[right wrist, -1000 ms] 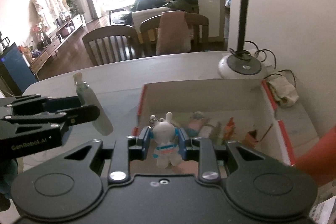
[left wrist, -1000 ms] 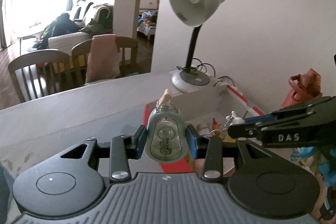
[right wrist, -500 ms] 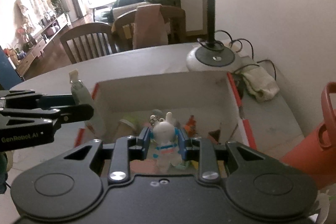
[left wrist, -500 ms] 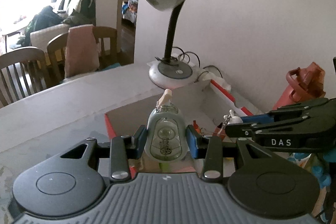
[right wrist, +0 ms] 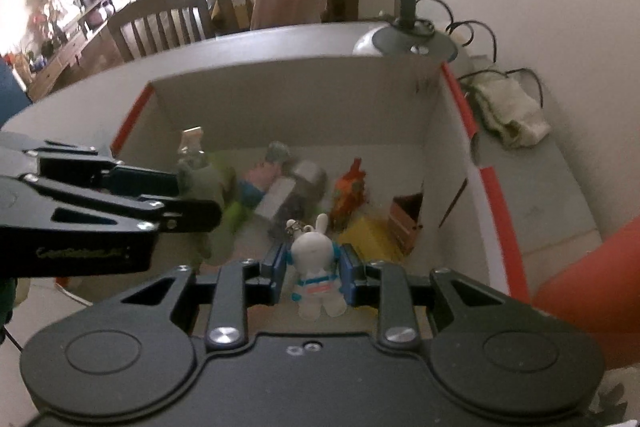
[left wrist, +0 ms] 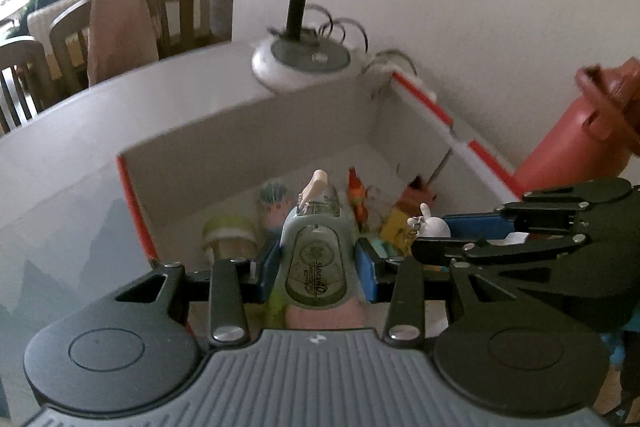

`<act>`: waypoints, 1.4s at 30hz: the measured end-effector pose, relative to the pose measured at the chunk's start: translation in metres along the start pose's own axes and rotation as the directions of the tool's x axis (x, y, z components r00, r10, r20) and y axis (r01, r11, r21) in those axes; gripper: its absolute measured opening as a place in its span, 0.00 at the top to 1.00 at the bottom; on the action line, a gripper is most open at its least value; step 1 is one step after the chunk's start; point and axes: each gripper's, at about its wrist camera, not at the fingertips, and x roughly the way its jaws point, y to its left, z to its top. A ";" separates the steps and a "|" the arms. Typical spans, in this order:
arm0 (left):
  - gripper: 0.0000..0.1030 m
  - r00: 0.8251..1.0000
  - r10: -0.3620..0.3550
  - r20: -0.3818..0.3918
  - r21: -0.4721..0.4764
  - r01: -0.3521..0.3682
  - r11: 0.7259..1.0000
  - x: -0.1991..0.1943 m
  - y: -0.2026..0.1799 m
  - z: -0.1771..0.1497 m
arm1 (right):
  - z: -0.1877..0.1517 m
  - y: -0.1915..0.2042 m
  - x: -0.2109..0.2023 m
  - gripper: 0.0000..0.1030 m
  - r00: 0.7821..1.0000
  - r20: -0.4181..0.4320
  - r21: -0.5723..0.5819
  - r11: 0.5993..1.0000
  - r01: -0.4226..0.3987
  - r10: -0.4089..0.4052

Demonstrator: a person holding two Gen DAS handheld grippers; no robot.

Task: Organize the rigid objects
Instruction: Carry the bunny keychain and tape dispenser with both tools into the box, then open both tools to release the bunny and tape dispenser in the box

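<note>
Left gripper (left wrist: 316,267): jaws clenched on grey-green plastic correction-tape dispenser (left wrist: 316,259), held above open white cardboard box with red edges (right wrist: 288,99) | Right gripper (right wrist: 312,275): jaws clenched on small white rabbit keychain figure (right wrist: 314,267), over same box | Box on grey bench (left wrist: 60,155), holding small toys; black desk-lamp base (left wrist: 304,61) just behind.

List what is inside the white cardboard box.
Inside the box lie an orange rooster figure, a yellow block, a brown crate and blurred small items. Both grippers cover the near part.
</note>
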 end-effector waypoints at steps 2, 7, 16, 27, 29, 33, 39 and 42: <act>0.61 1.000 -0.003 -0.029 -0.005 0.003 1.000 0.010 0.000 -0.001 | -0.002 0.000 0.005 0.74 1.000 -0.015 -0.006 1.000 0.003 -0.003; 0.61 0.998 0.011 -0.068 0.002 -0.011 1.000 0.025 0.001 -0.006 | -0.005 -0.001 0.015 0.73 0.999 -0.046 -0.015 1.000 -0.013 0.012; 0.67 0.994 0.023 -0.109 -0.015 -0.025 1.000 0.038 0.005 -0.007 | -0.006 -0.001 0.025 0.71 0.997 -0.074 -0.021 1.000 -0.012 0.010; 0.67 0.997 0.012 -0.073 -0.030 -0.014 0.999 0.023 0.005 -0.013 | -0.003 -0.003 0.007 0.58 0.999 -0.039 0.018 1.000 -0.005 0.005; 0.66 0.998 0.008 -0.059 -0.033 -0.010 0.999 0.017 0.005 -0.013 | -0.003 0.000 -0.001 0.56 1.000 -0.023 0.025 1.000 -0.005 0.005; 0.64 1.000 0.006 -0.029 -0.023 -0.006 1.000 0.002 0.005 -0.014 | -0.003 0.007 -0.015 0.54 1.000 0.008 0.037 0.999 -0.001 0.000; 0.59 1.000 0.010 0.015 -0.004 -0.010 1.000 -0.024 0.005 -0.019 | -0.005 0.022 -0.036 0.50 0.999 0.052 0.051 0.999 0.002 -0.005; 0.50 0.999 0.011 0.036 -0.005 -0.011 1.000 -0.037 0.009 -0.022 | -0.007 0.032 -0.046 0.47 0.997 0.073 0.058 0.998 0.004 -0.008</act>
